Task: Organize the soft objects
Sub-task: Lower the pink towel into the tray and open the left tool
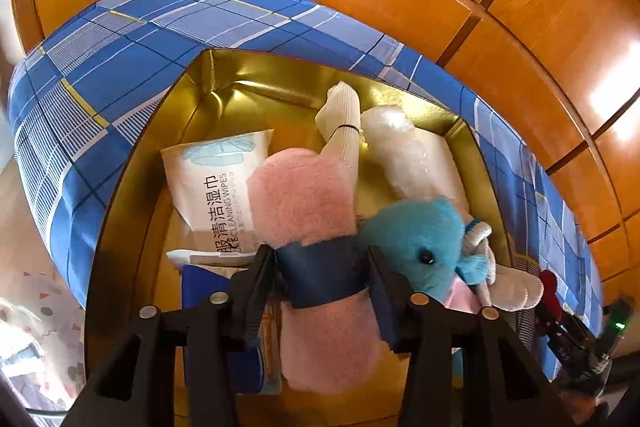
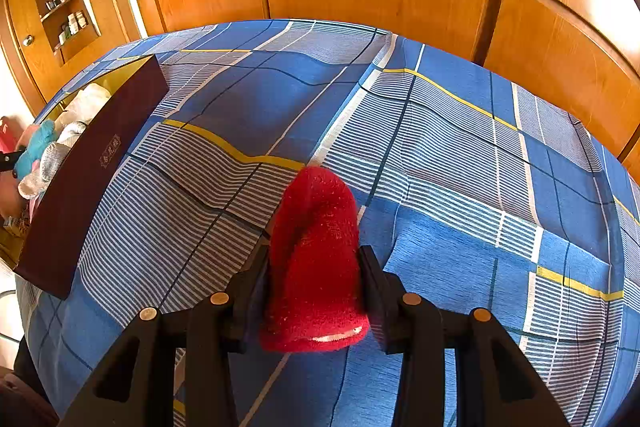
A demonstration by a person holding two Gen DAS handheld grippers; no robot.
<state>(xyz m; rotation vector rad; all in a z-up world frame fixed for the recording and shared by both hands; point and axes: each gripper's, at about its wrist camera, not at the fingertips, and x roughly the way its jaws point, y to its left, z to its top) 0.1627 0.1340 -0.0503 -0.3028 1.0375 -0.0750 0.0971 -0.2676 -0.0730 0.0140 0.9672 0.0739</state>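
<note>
We hold the left gripper [image 1: 322, 269] over an open gold-lined box [image 1: 132, 163] that sits on a blue plaid bedsheet [image 1: 120, 39]. A rolled pink plush cloth [image 1: 304, 199] with a dark blue band [image 1: 322, 273] around its middle lies between the jaws, its long axis running away from us along the fingers, far end pointing toward the box's back wall. The pads flank the band on both sides, but we cannot tell whether they press on it or stand just clear (the gap at the right pad looks slightly loose).

Inside the box, left of the roll, a white wipes pack [image 1: 218, 187] lies flat; its print runs lengthwise and reads "CLEANING WIPES" beside Chinese characters 清洁湿巾. A turquoise plush toy [image 1: 420, 239] lies just right of the roll with a black eye facing us, a white knitted sock [image 1: 340, 119] points toward the far wall, and a bubble-wrap bundle [image 1: 404, 155] rests beside it.

The right gripper [image 2: 316, 291] hangs above the bedsheet, well apart from the box, its jaws pinching a red fleece sock [image 2: 316, 251]. The sock stands along the fingers, its rounded end pointing away from us and its open cuff toward the camera. In this view the box's maroon outer wall [image 2: 88, 179] bears a small gold label we cannot read
</note>
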